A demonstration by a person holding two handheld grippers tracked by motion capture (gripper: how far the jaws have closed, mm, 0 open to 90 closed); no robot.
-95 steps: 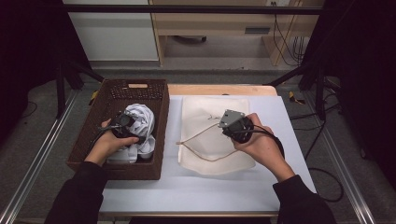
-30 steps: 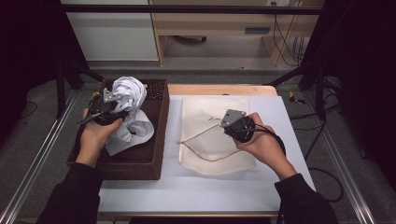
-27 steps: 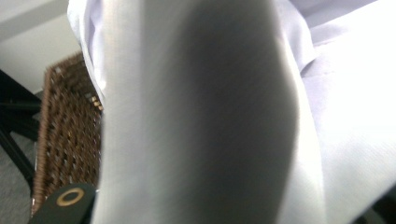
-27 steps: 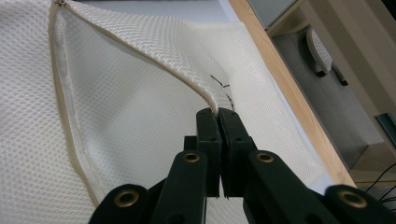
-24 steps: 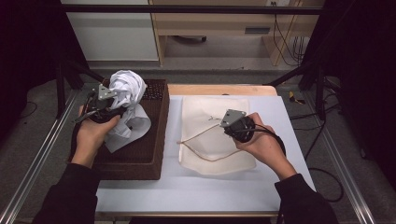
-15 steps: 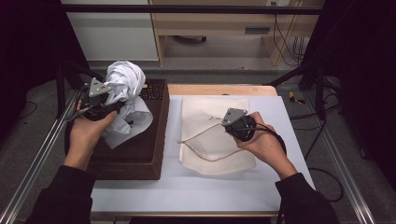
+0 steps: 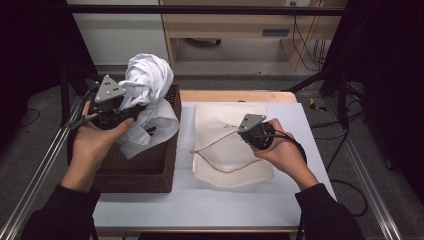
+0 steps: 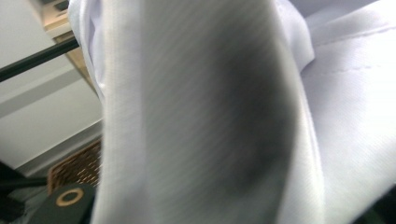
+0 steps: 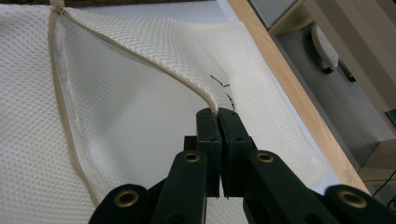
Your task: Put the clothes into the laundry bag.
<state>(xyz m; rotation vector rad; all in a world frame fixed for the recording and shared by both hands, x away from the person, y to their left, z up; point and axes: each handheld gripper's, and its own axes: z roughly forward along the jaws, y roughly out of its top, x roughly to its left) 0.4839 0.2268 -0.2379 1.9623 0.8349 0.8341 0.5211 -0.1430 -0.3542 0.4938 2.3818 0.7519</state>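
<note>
Left gripper [image 7: 120,111] clamped on white shirt [image 7: 147,82], bundle held above basket [image 7: 137,172]; tail trails inside. Right gripper [image 9: 218,122] pinched shut on zipper edge of mesh bag [image 7: 227,145], probably lifting mouth open. Carry shirt across clear of basket rim, feed into gap. White table [image 7: 200,205]; shelf behind.

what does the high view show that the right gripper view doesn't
High view alone: the left gripper lifting a crumpled white cloth garment above the dark brown woven basket. Right gripper view alone: the honeycomb weave of the mesh and the beige zipper edge. Both: the right gripper shut on the cream mesh laundry bag.
</note>
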